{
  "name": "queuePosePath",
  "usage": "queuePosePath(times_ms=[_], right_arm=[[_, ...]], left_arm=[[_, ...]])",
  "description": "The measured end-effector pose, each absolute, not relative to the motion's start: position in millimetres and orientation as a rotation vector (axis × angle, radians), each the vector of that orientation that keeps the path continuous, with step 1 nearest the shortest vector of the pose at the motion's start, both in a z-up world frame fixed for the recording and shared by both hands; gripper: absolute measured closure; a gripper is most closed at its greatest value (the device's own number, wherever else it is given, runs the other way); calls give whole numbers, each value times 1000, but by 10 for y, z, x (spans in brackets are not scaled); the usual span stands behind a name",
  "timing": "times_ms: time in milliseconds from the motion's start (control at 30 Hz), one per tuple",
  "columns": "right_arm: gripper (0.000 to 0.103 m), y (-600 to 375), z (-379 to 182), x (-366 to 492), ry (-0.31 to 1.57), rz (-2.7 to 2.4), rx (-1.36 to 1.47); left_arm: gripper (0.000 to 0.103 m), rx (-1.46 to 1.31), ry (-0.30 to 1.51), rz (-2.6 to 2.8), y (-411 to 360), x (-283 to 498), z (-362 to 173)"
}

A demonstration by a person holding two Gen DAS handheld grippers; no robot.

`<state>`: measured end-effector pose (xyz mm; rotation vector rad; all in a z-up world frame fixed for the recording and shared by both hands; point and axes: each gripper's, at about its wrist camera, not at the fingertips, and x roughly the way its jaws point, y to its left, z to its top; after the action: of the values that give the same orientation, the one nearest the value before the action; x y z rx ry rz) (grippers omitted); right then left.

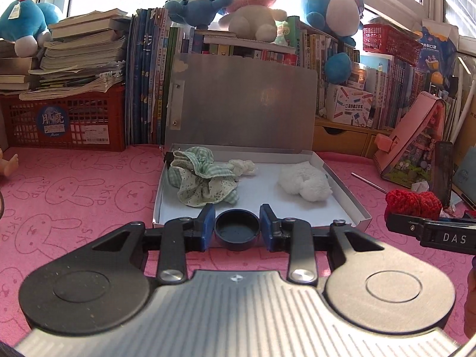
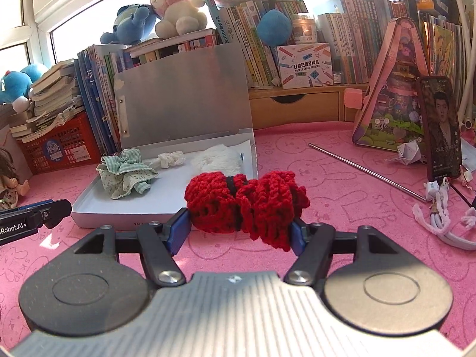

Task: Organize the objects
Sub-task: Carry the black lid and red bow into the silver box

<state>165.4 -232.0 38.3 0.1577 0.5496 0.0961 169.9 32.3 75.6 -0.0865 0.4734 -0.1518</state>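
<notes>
"DAS" is read in white on the black body of the right gripper point(image 1: 416, 223) where it enters the left wrist view, and "Robot.AI" on the left gripper point(image 2: 44, 214) at the left edge of the right wrist view. "SKIP" is printed among rabbit outlines across the pink tabletop point(image 1: 74, 184). A round blue sticker with Chinese characters and "Moon" is seen on the red crate point(image 1: 62, 119). "POCKET LABEL PRINTER" is legible on a white carton point(image 2: 305, 65) among the books.

In the left wrist view the left gripper point(image 1: 237, 223) is seen with its blue fingers point(image 1: 206, 226) drawn narrow onto a small round black cap point(image 1: 237, 229), which is held between them just in front of the open metal tin point(image 1: 354, 205). Inside the tin a green gingham scrunchie point(image 1: 202, 178), a small white knotted tie point(image 1: 242, 166) and a fluffy white scrunchie point(image 1: 303, 181) are laid apart from one another.

Only in the right wrist view are the right gripper point(image 2: 239, 229) and its fingers point(image 2: 178, 232) fully shown: they are set moderately wide and closed on a red crocheted scrunchie point(image 2: 247, 205) with a black band, held above the tabletop near the tin's front right corner. Also given by this view alone are a phone point(image 2: 441, 128) stood upright, a thin metal rod point(image 2: 366, 172) and a coiled white cable point(image 2: 440, 217)
</notes>
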Motion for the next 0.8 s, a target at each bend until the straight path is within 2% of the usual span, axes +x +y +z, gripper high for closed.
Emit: queuePosePath(times_ms=[800], right_arm=[[34,-2206,251,2405,612,225,230]], left_arm=[[65,-106,519,-172,328,2539,542]])
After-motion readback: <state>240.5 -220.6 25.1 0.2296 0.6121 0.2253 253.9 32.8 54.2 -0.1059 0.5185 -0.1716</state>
